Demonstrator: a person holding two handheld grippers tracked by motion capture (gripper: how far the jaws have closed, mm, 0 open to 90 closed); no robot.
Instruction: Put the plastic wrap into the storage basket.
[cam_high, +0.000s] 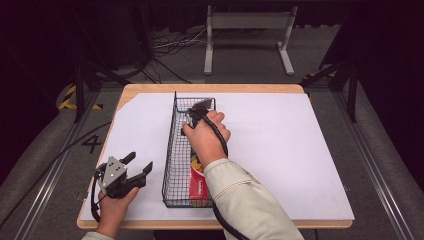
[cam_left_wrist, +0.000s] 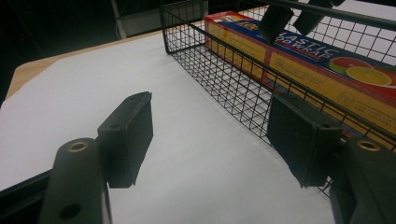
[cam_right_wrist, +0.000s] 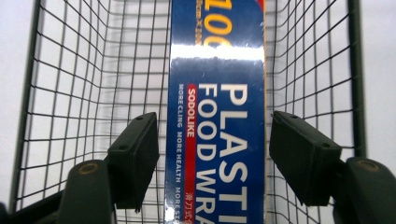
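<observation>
The right gripper (cam_right_wrist: 212, 154) reaches down into the wire basket (cam_high: 172, 165), its jaws spread wide on either side of the plastic food wrap box (cam_right_wrist: 217, 93) with a sliver of gap at each pad, so the box sits between them unpressed. The box lies flat along the basket's floor, lengthwise, one end near the basket's near end; it is the one thing in the basket. In the high view the right hand (cam_high: 207, 137) sits over the middle of the basket, forearm coming in from the table's near edge, gripper aimed toward the far end.

The left gripper (cam_high: 131, 169) rests on the white sheet (cam_high: 280, 150) just left of the basket, near the table's near left corner, its jaws wide apart with nothing between them. It points toward the basket's left wall, and the left gripper view looks through the mesh at the box's long side.

Count: one basket, one box, two grippers, one white sheet covering most of the wooden table (cam_high: 215, 88).
</observation>
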